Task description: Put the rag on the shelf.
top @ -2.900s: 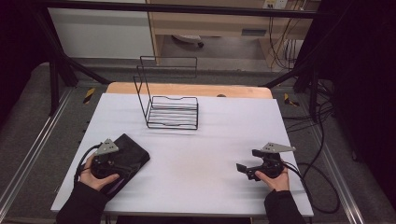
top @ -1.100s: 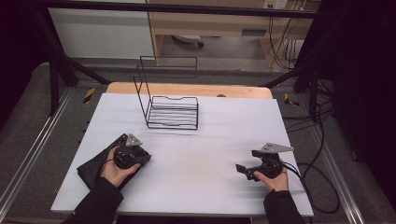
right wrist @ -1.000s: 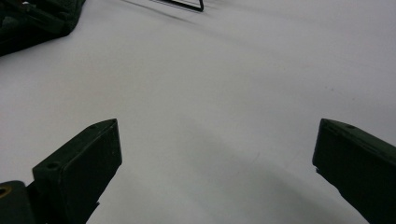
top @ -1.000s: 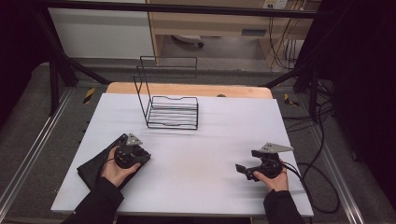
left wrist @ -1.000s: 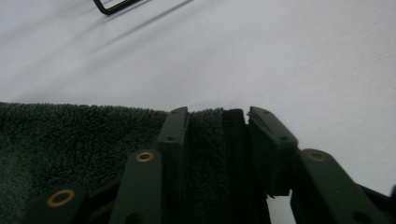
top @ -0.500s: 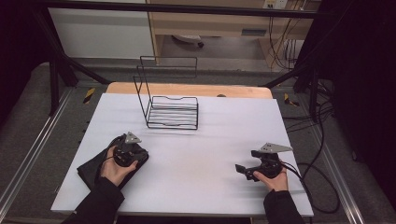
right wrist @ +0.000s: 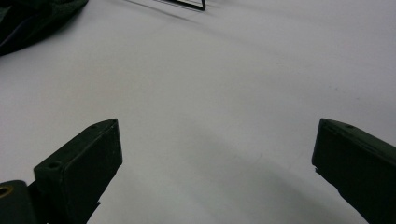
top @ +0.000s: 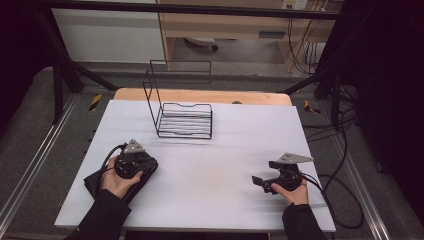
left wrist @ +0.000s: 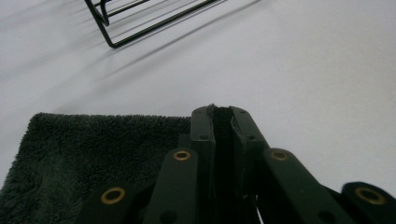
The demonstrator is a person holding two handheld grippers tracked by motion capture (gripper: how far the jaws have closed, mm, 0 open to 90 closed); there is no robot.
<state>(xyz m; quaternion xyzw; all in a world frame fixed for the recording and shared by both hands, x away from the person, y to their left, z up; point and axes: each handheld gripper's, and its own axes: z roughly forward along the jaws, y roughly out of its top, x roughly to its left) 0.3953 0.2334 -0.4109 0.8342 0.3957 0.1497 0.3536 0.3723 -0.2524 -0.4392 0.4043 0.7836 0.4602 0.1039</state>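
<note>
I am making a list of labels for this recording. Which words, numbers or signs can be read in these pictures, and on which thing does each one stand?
No text can be read.
Blue label on the shelf edge beyond the table: too small and blurred to read.
Towel, wire rack, table, both hand-held grippers: no print visible.

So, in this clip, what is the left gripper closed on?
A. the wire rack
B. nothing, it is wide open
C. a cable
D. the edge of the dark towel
D: the left gripper has just closed its jaws, pinching the dark towel at its edge.
</note>
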